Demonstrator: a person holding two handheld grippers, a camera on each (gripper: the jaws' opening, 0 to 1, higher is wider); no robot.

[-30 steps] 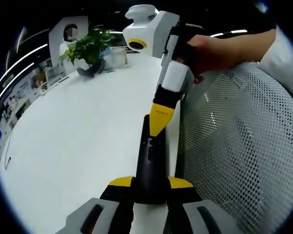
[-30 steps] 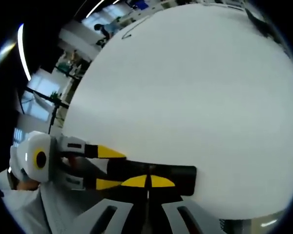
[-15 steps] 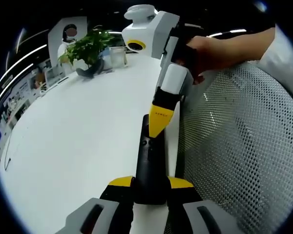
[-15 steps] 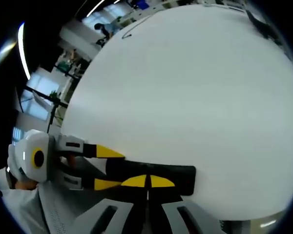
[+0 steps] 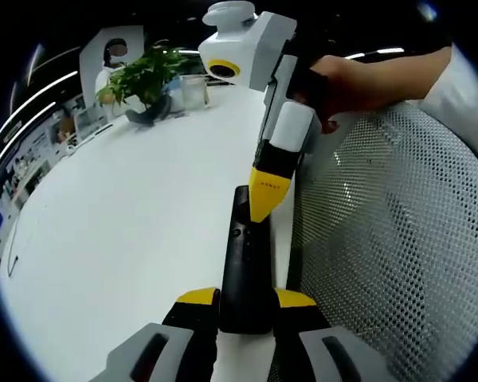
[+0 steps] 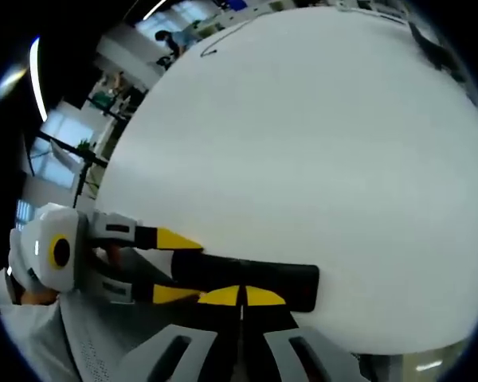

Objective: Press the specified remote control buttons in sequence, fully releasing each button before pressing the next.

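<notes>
On the white tabletop [image 5: 127,207] a black remote control [image 5: 244,263] is clamped by the left hand-held gripper [image 5: 245,301] — the right hand-held gripper [image 5: 261,208] (jaws closed) is pressed onto its buttons.

Change over the last second: the right tongs [image 5: 263,208] lifted slightly from the remote control [image 5: 245,263].

In the left gripper view, the closed yellow tip of the right tongs, earlier lower on the remote control's button face, now sits nearer its far end, and the hand [image 5: 342,83] holding them has risen a little. In the right gripper view, the left tongs [image 6: 175,267] and the remote have shifted slightly with the camera.
</notes>
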